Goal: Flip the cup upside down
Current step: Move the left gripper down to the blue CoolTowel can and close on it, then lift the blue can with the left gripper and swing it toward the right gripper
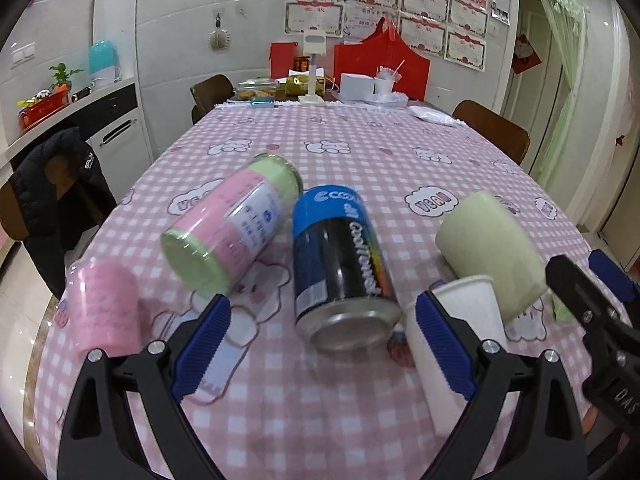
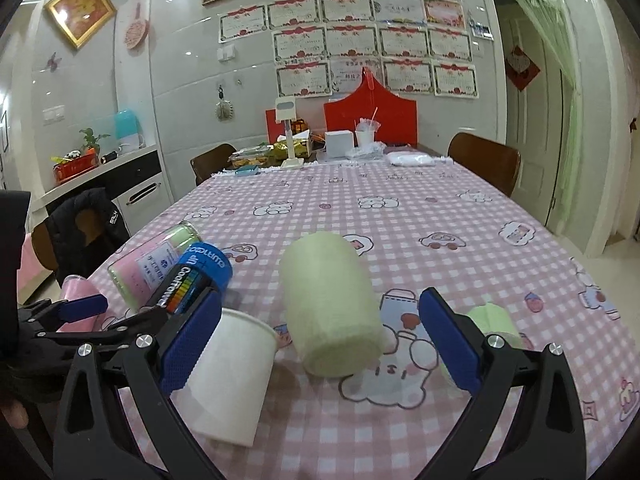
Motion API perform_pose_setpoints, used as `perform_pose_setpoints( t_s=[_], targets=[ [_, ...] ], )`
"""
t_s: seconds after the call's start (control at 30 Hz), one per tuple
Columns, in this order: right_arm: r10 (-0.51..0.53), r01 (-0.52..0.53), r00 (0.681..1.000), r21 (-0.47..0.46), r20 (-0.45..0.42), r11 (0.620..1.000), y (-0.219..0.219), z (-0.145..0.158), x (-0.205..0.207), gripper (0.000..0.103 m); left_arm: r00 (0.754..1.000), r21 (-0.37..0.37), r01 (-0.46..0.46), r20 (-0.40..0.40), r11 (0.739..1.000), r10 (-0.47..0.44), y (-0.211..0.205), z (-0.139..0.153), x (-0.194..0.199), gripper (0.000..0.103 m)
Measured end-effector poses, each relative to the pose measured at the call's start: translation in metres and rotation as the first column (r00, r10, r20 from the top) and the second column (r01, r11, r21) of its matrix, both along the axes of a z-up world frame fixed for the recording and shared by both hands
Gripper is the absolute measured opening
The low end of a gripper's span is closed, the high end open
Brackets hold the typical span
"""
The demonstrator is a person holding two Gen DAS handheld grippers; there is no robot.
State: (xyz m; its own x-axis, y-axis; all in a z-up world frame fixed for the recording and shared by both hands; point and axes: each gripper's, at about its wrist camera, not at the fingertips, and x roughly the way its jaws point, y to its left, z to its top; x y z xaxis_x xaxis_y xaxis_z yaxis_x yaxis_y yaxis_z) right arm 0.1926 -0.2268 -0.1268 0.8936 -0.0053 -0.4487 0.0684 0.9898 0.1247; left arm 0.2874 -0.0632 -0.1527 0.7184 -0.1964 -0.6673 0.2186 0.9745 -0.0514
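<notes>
Judging by both views, nothing's been gripped yet. The left gripper [image 1: 322, 354] is spread wide, nothing between its ribbed blue pads [image 1: 204, 344], and the right gripper [image 2: 320, 344] is just as wide and empty. The white paper cup [image 2: 230, 376], thin-walled and tapered, is seen at lower left of the right view, rim up, just beside a pad; touching can't be confirmed. So the flip is still entirely to be done. Further out, a soft-looking pale green roll [image 2: 332, 308] and a glossy blue can [image 1: 340, 268] are lying on the pink checked tablecloth [image 1: 400, 168].
</notes>
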Motion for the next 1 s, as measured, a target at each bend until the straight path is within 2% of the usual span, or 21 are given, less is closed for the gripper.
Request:
perform_pose_setpoints(
  t_s=[0.23, 0.33, 0.43, 0.5, 0.8, 1.0],
  targets=[
    [0.009, -0.008, 1.0, 0.024, -0.012, 1.0, -0.005, -0.005, 0.015, 0.095, 1.0, 0.015, -0.001, -0.017, 1.0, 0.001, -0.008, -0.01, 0.019, 0.092],
    [0.019, -0.018, 1.0, 0.03, -0.014, 0.999, -0.006, -0.007, 0.019, 0.095, 0.999, 0.026, -0.001, -0.041, 1.0, 0.002, -0.01, -0.017, 0.028, 0.086],
    [0.025, -0.024, 1.0, 0.032, -0.018, 0.999, -0.006, -0.009, 0.02, 0.095, 0.998, 0.0, 0.006, -0.068, 1.0, -0.006, -0.008, -0.023, 0.034, 0.084],
    [0.028, -0.027, 0.999, 0.03, -0.025, 0.999, -0.005, -0.01, 0.022, 0.095, 0.996, -0.017, 0.026, -0.083, 1.0, -0.027, -0.009, -0.025, 0.035, 0.067],
    [0.035, -0.034, 0.999, 0.023, -0.031, 0.999, 0.002, -0.009, 0.018, 0.095, 0.996, -0.011, 0.036, -0.082, 0.999, -0.037, -0.005, -0.024, 0.021, 0.067],
    [0.058, -0.057, 0.998, 0.008, -0.031, 0.998, 0.014, -0.005, 0.004, 0.095, 0.996, -0.044, 0.034, -0.077, 0.998, -0.038, 0.012, -0.021, -0.015, 0.067]
  ],
)
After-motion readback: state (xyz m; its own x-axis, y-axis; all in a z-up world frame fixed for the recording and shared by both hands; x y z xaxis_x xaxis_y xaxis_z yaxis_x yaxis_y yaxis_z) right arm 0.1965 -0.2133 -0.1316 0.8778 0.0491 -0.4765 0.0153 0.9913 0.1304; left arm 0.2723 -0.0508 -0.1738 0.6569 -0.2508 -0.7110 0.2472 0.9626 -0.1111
